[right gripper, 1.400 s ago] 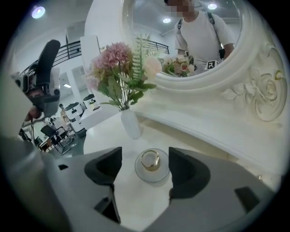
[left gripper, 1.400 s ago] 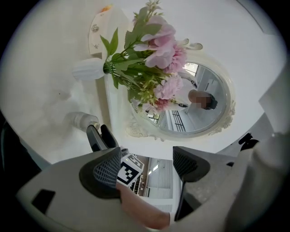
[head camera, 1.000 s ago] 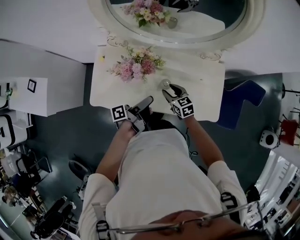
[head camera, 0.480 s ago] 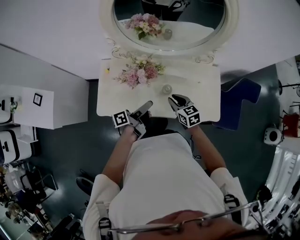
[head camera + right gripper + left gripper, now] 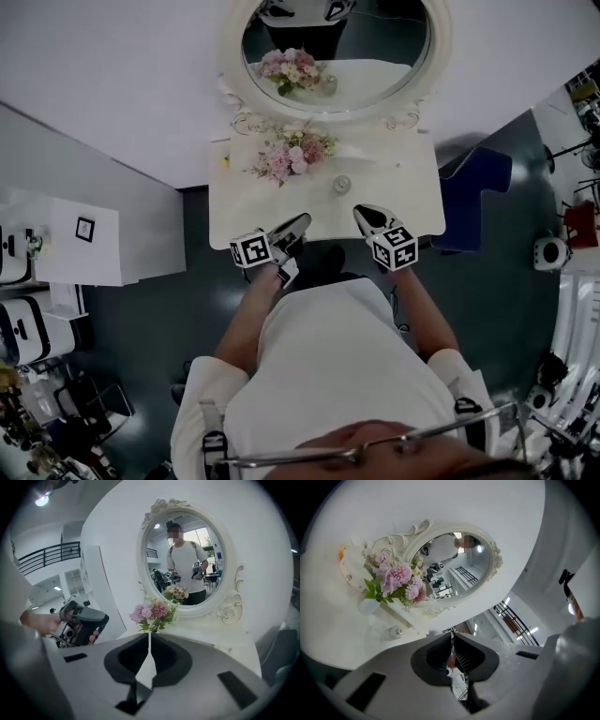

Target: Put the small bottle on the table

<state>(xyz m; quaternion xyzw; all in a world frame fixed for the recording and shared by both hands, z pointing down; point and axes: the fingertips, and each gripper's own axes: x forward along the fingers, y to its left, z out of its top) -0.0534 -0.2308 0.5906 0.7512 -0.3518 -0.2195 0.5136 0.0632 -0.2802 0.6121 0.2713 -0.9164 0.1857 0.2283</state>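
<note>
The small clear bottle (image 5: 341, 184) (image 5: 395, 632) stands upright on the white dressing table (image 5: 412, 202), to the right of the pink flower vase (image 5: 291, 155). Both grippers hang at the table's near edge, apart from the bottle. My left gripper (image 5: 298, 225) (image 5: 452, 637) has just been closing and is shut with nothing between its jaws. My right gripper (image 5: 361, 212) (image 5: 149, 637) has also just been closing and is shut and empty. In the right gripper view its jaws hide the bottle, and the left gripper (image 5: 79, 620) shows at the left.
An oval mirror (image 5: 333, 56) in an ornate white frame backs the table against the wall. A blue chair (image 5: 473, 192) stands to the table's right. A white cabinet (image 5: 80, 239) is at the left. Dark floor lies around the person.
Both grippers have drawn back from the bottle toward the table's near edge. The right jaws, open beside the bottle a second ago, are shut now. The bottle stays on the table.
</note>
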